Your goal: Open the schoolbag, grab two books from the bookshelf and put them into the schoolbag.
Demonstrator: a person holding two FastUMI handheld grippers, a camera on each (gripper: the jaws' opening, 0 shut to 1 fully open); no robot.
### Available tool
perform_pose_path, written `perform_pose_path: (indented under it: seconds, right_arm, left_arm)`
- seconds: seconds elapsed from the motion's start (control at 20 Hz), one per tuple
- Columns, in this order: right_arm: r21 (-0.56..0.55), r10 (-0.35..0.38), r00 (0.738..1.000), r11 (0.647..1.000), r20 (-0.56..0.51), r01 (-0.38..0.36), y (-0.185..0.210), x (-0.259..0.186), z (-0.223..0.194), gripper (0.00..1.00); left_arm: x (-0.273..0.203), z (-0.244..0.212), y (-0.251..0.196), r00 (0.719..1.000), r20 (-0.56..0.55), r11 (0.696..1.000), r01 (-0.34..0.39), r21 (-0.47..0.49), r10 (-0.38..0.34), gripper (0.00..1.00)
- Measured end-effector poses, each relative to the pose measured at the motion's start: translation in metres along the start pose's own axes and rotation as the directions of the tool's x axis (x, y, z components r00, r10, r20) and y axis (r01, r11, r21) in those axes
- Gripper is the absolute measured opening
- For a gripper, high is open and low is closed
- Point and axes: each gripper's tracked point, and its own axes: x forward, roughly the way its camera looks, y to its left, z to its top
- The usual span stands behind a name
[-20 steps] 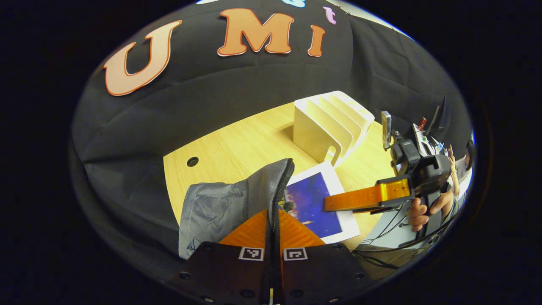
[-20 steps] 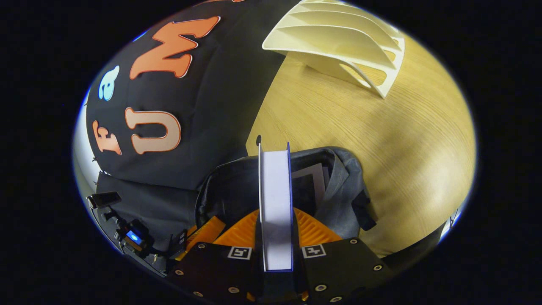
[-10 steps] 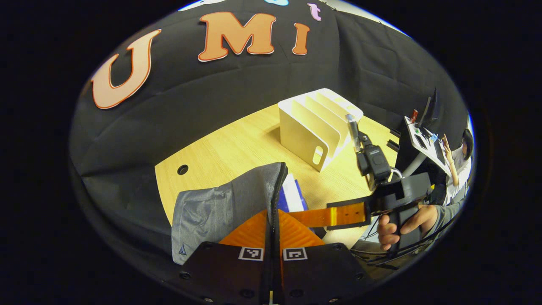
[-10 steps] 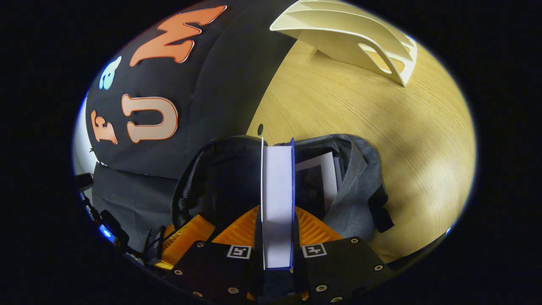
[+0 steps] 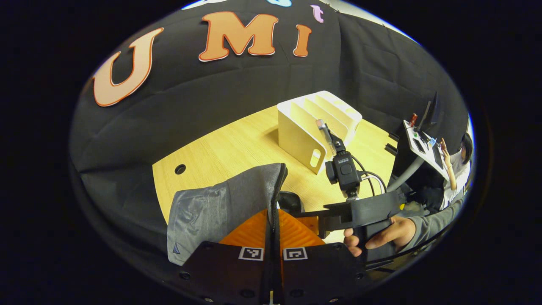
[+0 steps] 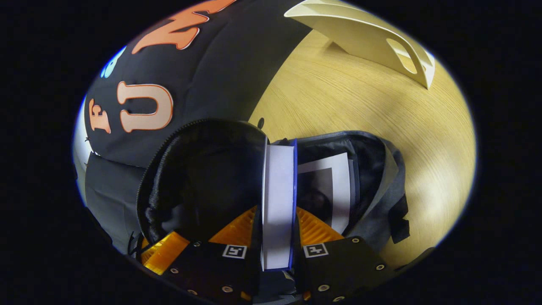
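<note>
Pale wood tabletop, black cloth wall behind. Nearest in the right gripper view: right gripper clamped on the second book, both fingers pressing its covers, page edge facing the camera. Book is partly down inside the open mouth of the grey schoolbag. First book already stands inside, just beside it.

Left gripper view: left gripper closed on the zipper edge of the schoolbag, holding the opening up. Right gripper's handle, with a hand around it, sits close by.

Farther off: cream bookshelf, slots look empty. A seated person at a desk beyond the booth.

Judgement: nearly done; release and withdrawal remain. Bag lining and the first book could snag the descent.
</note>
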Motion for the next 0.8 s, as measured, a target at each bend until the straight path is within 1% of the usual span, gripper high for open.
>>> perform_pose_path:
  seconds: [0.05, 0.1, 0.15, 0.2, 0.25, 0.3, 0.4, 0.45, 0.55, 0.6, 0.65, 0.75, 0.8]
  right_arm:
    - [-0.049, -0.081, 0.997, 0.995, 0.008, 0.081, -0.013, -0.003, 0.001, 0.4]
    - [-0.113, -0.131, 0.991, 0.985, 0.009, 0.131, -0.019, -0.006, 0.005, 0.51]
    - [-0.171, -0.148, 0.989, 0.974, -0.003, 0.146, -0.02, -0.009, 0.001, 0.54]
    - [-0.209, -0.154, 0.988, 0.967, -0.018, 0.147, -0.016, -0.014, -0.003, 0.62]
    - [-0.234, -0.151, 0.988, 0.962, -0.029, 0.14, -0.011, -0.019, -0.003, 0.53]
    - [-0.259, -0.149, 0.988, 0.956, -0.031, 0.136, -0.011, -0.027, 0.002, 0.77]
    - [-0.318, -0.143, 0.99, 0.939, -0.011, 0.133, -0.012, -0.043, 0.017, 0.85]
    - [-0.347, -0.146, 0.989, 0.928, 0.001, 0.138, -0.014, -0.054, 0.026, 0.85]
    - [-0.399, -0.168, 0.985, 0.902, 0.033, 0.167, -0.026, -0.079, 0.046, 0.89]
    - [-0.424, -0.171, 0.984, 0.889, 0.049, 0.175, -0.031, -0.093, 0.058, 0.93]
    - [-0.442, -0.175, 0.982, 0.877, 0.069, 0.187, -0.037, -0.103, 0.071, 0.94]
    - [-0.463, -0.18, 0.977, 0.861, 0.113, 0.212, -0.047, -0.126, 0.098, 0.95]
    - [-0.468, -0.175, 0.976, 0.857, 0.131, 0.216, -0.052, -0.137, 0.111, 0.95]
  left_arm:
    - [0.003, -0.003, -0.003, 1.0, -0.01, 1.0, 0.001, -0.009, -0.001, 0.03]
    - [0.013, -0.007, 0.0, 1.0, -0.009, 1.0, -0.008, -0.009, 0.008, 0.03]
    - [0.022, -0.01, 0.0, 1.0, -0.005, 1.0, -0.021, -0.011, 0.021, 0.03]
    - [0.029, -0.013, -0.003, 0.999, -0.001, 0.999, -0.032, -0.022, 0.032, 0.03]
    - [0.032, -0.014, -0.001, 0.998, 0.002, 0.998, -0.057, -0.03, 0.057, 0.03]
    - [0.036, -0.021, 0.001, 0.997, -0.005, 0.996, -0.074, -0.043, 0.073, 0.04]
    - [0.041, -0.027, -0.002, 0.995, -0.01, 0.993, -0.096, -0.073, 0.096, 0.05]
    - [0.041, -0.027, -0.002, 0.993, -0.017, 0.99, -0.117, -0.078, 0.116, 0.06]
    - [0.041, -0.02, -0.007, 0.987, -0.02, 0.983, -0.158, -0.093, 0.157, 0.07]
    - [0.044, -0.016, -0.014, 0.985, -0.02, 0.98, -0.171, -0.106, 0.17, 0.09]
    - [0.047, -0.014, -0.019, 0.983, -0.023, 0.976, -0.181, -0.119, 0.18, 0.1]
    - [0.057, -0.013, -0.034, 0.984, -0.03, 0.972, -0.179, -0.153, 0.177, 0.15]
    - [0.058, -0.012, -0.043, 0.983, -0.029, 0.97, -0.181, -0.164, 0.179, 0.19]
